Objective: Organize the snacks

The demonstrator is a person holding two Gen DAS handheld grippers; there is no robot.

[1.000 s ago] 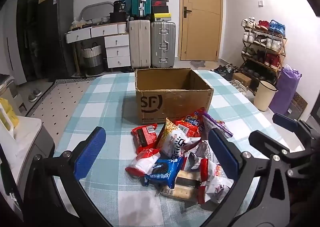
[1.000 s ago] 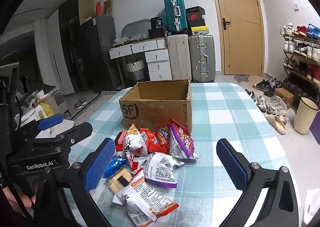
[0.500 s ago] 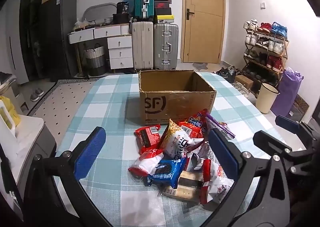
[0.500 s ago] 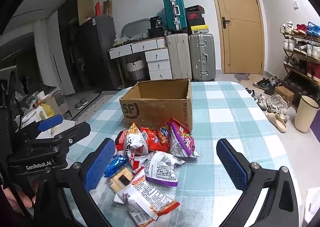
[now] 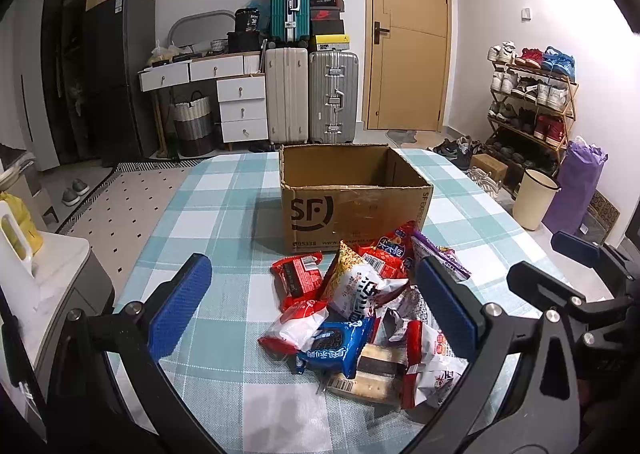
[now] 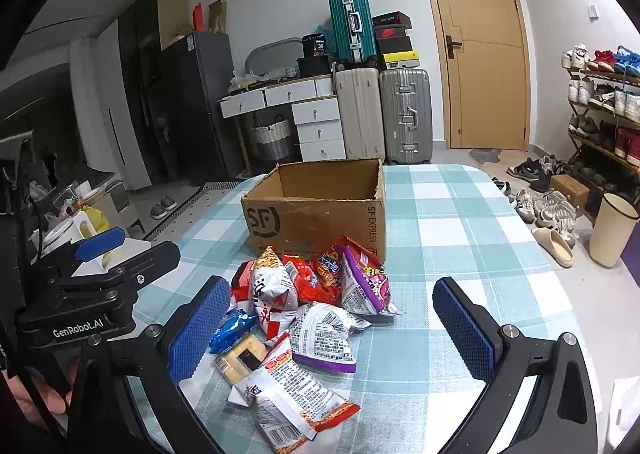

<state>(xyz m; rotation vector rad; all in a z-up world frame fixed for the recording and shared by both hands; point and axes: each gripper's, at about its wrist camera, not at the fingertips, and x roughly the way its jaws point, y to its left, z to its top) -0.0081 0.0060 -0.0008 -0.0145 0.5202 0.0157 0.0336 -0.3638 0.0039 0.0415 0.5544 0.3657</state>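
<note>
An open brown cardboard box (image 5: 352, 198) (image 6: 316, 210) marked SF stands on the checked tablecloth, and no snacks show inside it. A heap of snack packets (image 5: 360, 302) (image 6: 304, 306) lies just in front of it: red, white, purple and a blue cookie pack (image 5: 336, 346). My left gripper (image 5: 316, 310) hovers open above the near side of the heap, holding nothing. Over the heap's right side my right gripper (image 6: 332, 330) is open too, and empty. Each gripper shows at the edge of the other's view.
The table (image 5: 208, 214) carries a teal and white checked cloth. Suitcases (image 5: 308, 94) and white drawers stand behind, near a wooden door. A shoe rack (image 5: 532, 102), a cream bin (image 5: 534, 204) and a purple bag lie to the right. A hand (image 6: 48, 394) shows at lower left.
Both views have shifted slightly: the box and snack heap sit a little further right and lower in the left wrist view. Nothing was picked up; both grippers stay open.
</note>
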